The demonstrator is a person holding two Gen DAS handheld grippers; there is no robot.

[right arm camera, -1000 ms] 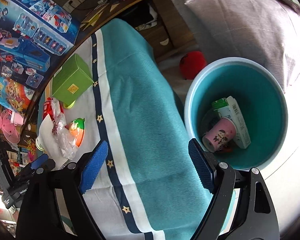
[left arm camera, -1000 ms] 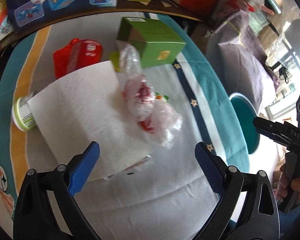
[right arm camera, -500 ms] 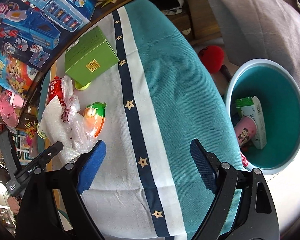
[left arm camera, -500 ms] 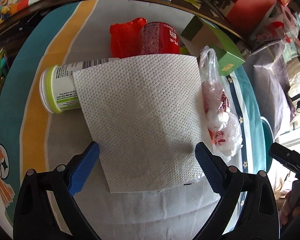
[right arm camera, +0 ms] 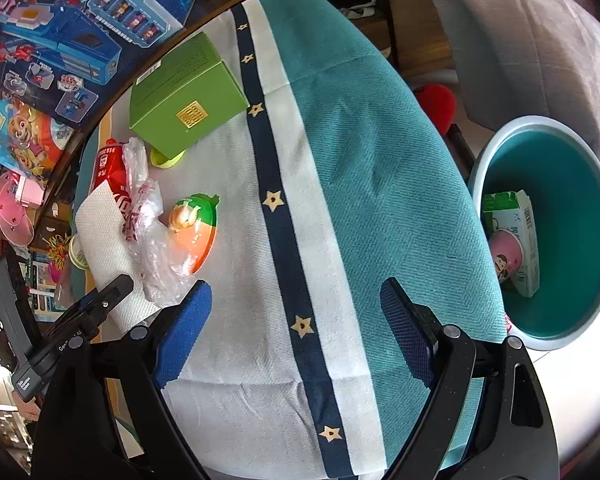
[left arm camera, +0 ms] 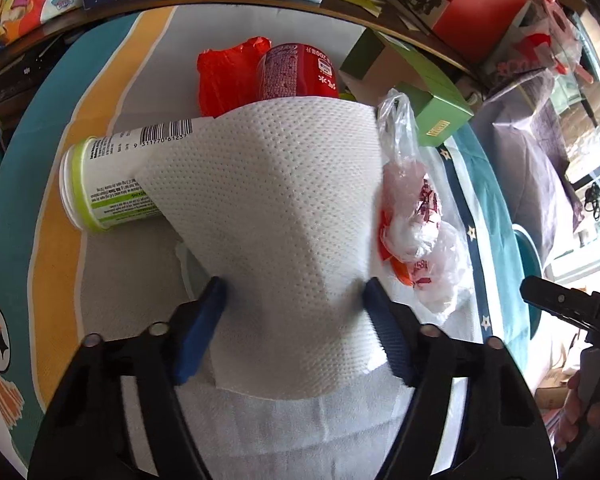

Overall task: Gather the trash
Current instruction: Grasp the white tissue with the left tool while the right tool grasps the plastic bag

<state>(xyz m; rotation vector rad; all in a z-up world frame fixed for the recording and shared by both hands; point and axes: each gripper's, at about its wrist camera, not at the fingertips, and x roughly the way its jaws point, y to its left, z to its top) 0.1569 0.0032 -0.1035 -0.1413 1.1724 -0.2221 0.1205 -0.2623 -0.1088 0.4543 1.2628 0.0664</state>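
A white paper towel (left arm camera: 284, 208) lies on the table over a green-and-white tube (left arm camera: 100, 184) and a red can (left arm camera: 300, 70). My left gripper (left arm camera: 294, 324) has its blue pads pinching in on the towel's near edge, which bunches up between them. A crumpled clear plastic bag (left arm camera: 416, 232) lies to the towel's right. My right gripper (right arm camera: 296, 332) is open and empty above the tablecloth, near the table's front edge. In its view the towel (right arm camera: 104, 236), the bag (right arm camera: 152, 232) and an orange-green toy wrapper (right arm camera: 196, 224) lie at the left.
A green box (right arm camera: 184, 96) and a red plastic bag (left arm camera: 224, 76) sit at the back of the table. A teal bin (right arm camera: 572, 184) stands on the floor at the right, holding a carton and a pink cup. Toy boxes line the back.
My left gripper has moved onto the paper towel and closed in on its near edge, bunching it. My right gripper has swung from the bin toward the table.
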